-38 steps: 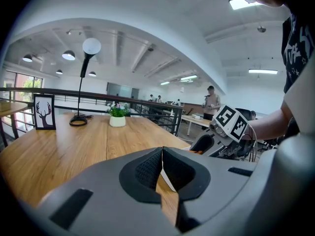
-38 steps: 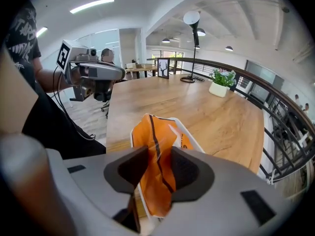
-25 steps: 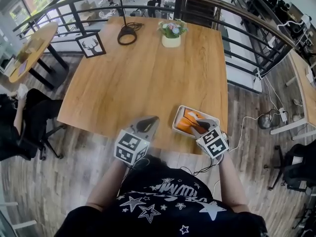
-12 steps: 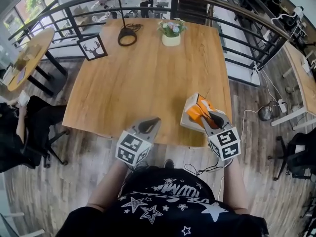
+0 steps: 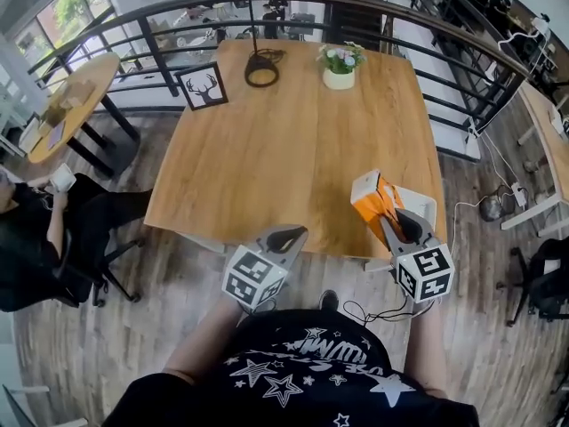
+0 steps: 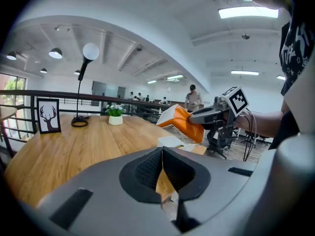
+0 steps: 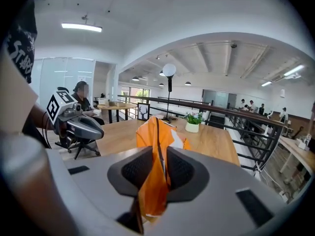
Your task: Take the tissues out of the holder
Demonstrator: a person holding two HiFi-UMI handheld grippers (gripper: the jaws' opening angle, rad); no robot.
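Observation:
An orange pack of tissues (image 5: 373,197) hangs above the table's near right corner, with my right gripper (image 5: 388,221) shut on its lower end. In the right gripper view the pack (image 7: 156,141) is pinched between the two pads and stands upright. The white holder (image 5: 419,206) lies on the table just behind the pack, and the left gripper view shows it as a white holder (image 6: 171,141) under the raised pack (image 6: 181,124). My left gripper (image 5: 283,237) hovers at the table's front edge, shut with nothing in it (image 6: 161,167).
At the far side of the wooden table (image 5: 284,149) stand a framed deer picture (image 5: 203,85), a lamp base (image 5: 262,69) and a small flower pot (image 5: 339,71). A black railing (image 5: 427,34) runs behind it. A person sits at the left (image 5: 36,229) by a round table (image 5: 67,105).
My right gripper has raised the orange pack from lying flat in the white holder to upright above it. The left gripper stays at the front edge.

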